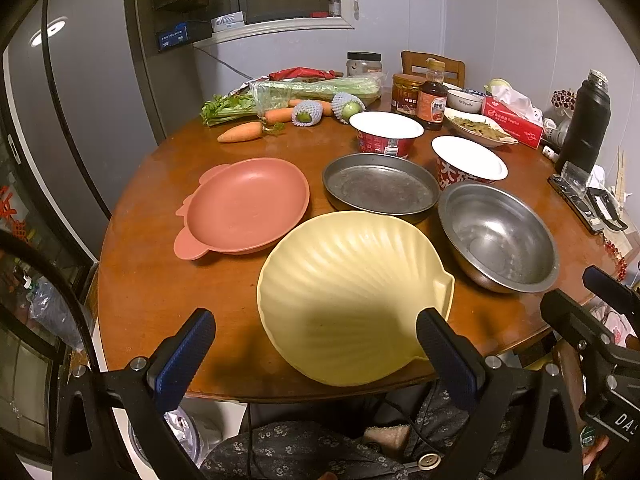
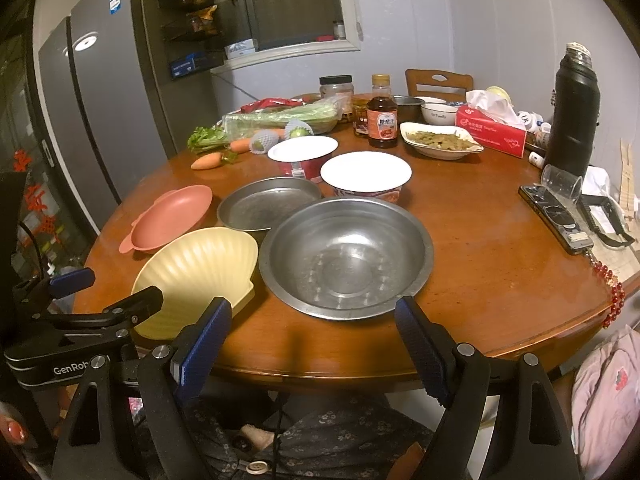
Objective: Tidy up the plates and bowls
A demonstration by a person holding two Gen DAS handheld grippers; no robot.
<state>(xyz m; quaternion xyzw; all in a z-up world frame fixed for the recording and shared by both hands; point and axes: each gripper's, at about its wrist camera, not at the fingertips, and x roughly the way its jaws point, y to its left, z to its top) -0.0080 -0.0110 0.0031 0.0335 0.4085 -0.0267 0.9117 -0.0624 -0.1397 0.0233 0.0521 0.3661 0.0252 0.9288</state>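
Fingers of the left gripper (image 1: 316, 336) spread wide apart, nothing between them, hovering at the near edge of the round wooden table (image 1: 152, 280) just above the near rim of the yellow shell-shaped plate (image 1: 352, 292); blue pads (image 1: 188, 344) facing inward. Fingers of the right gripper (image 2: 312, 334) likewise held wide, empty, poised before the near rim of the large steel bowl (image 2: 346, 256).

Yellow shell-shaped plate lying at the table's near edge, slightly overhanging it in the left wrist view. Pink plate (image 1: 244, 208) with small ear-like tabs just behind and left of it, rims close or touching; cannot tell which. Flat metal pan (image 1: 380, 188) behind the yellow plate, beside the pink one. Large steel bowl to the right of the yellow plate, upright, empty, a little water sheen inside. Two red instant-noodle cups with white lids (image 1: 386, 130) (image 1: 468, 162) behind pan and bowl.

Farther back: carrots (image 1: 240, 132), celery in a plastic wrap (image 1: 316, 88), two fruits in foam netting (image 1: 306, 114), a sauce bottle (image 1: 433, 98), a jar (image 1: 363, 64), a white dish of cooked greens (image 1: 480, 128), a red tissue box (image 1: 512, 120), a black flask (image 1: 586, 120). Grey refrigerator (image 1: 80, 100) at left, wooden chair (image 2: 439, 82) behind the table. Floral-patterned clothing (image 1: 304, 448) of the person visible below the table edge
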